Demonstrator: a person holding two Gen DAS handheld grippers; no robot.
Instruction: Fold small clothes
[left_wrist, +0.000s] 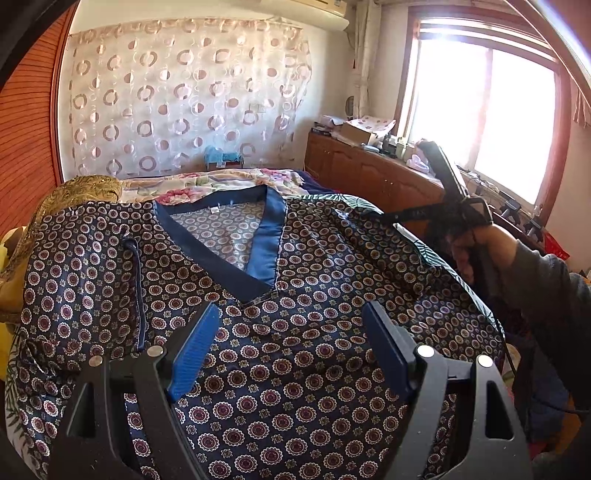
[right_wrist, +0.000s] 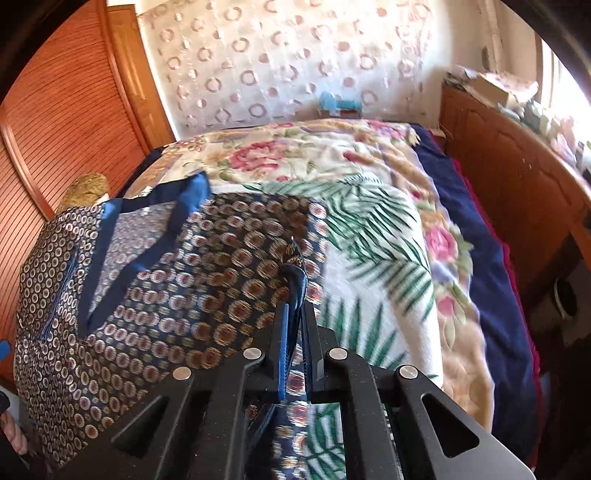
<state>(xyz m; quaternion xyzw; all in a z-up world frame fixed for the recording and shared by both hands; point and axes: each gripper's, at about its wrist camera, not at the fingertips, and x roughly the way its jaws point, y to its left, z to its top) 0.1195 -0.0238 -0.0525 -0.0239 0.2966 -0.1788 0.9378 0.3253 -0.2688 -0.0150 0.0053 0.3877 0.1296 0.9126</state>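
A dark navy V-neck top (left_wrist: 295, 332) with a small medallion print and a blue neckband lies spread flat on the bed. My left gripper (left_wrist: 291, 325) is open and empty, hovering over the chest of the top just below the V of the collar. My right gripper (right_wrist: 293, 314) is shut on a pinched fold of the top's right edge (right_wrist: 295, 269). The same top (right_wrist: 155, 280) fills the left half of the right wrist view. In the left wrist view the person's hand (left_wrist: 476, 240) holds the right gripper at the top's right side.
The bed carries a floral blanket (right_wrist: 295, 155) and a palm-leaf sheet (right_wrist: 369, 236), with a navy cover (right_wrist: 476, 236) along its right side. A wooden cabinet (left_wrist: 369, 173) with clutter stands right of the bed under the window. A gold cushion (left_wrist: 85, 188) lies at the far left.
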